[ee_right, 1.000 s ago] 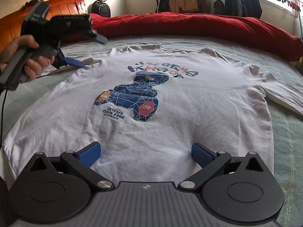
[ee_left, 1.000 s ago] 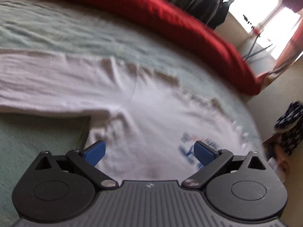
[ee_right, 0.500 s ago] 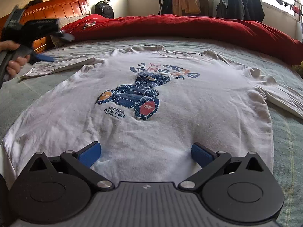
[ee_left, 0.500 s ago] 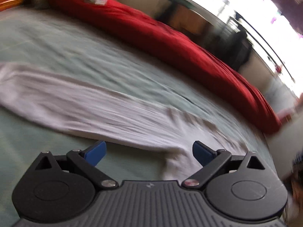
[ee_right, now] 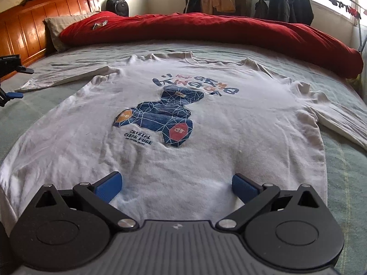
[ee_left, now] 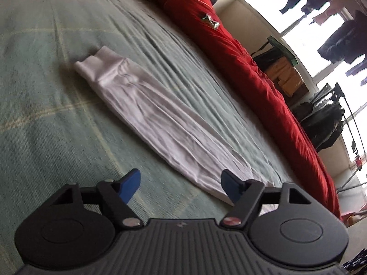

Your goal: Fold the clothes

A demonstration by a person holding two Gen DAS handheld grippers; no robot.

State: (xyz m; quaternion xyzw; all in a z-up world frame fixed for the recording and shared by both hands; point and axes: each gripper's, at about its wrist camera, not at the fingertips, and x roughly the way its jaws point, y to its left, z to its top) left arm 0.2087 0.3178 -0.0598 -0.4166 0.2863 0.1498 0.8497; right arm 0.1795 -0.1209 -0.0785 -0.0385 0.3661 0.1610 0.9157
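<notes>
item: white long-sleeved cotton t-shirt (ee_right: pixel 206 119) with a blue geometric bear print, spread flat and face up on the pale green checked bedcover (ee_left: pixel 45 119). its hem lies at the near edge of the bed, its collar toward the far edge, and both sleeves stretch out sideways. this looks like the layout for a first fold, with no fold made yet.

item: left sleeve (ee_left: pixel 160 119), white with a ribbed cuff, lying straight toward the headboard end of the bed. it is loosely creased and is probably the first part to be turned in over the body.

item: left gripper (ee_left: pixel 181 184), black with blue pads. it sits low over the bedcover beside the sleeve's near edge, well short of the cuff. the jaws have just been closing but are parted, with only bedcover and the sleeve's border between them and nothing pinched. in the right wrist view it shows at the frame's left edge (ee_right: pixel 9 91).

item: right gripper (ee_right: pixel 175 186), jaws wide and holding nothing, poised over the hem. it seems placed to steady or take the hem.

item: rolled red quilt (ee_right: pixel 206 29), along the far edge of the bed and clear of the shirt.

item: orange wooden headboard (ee_right: pixel 34 27) and a grey pillow (ee_right: pixel 59 27), at the far left corner.
</notes>
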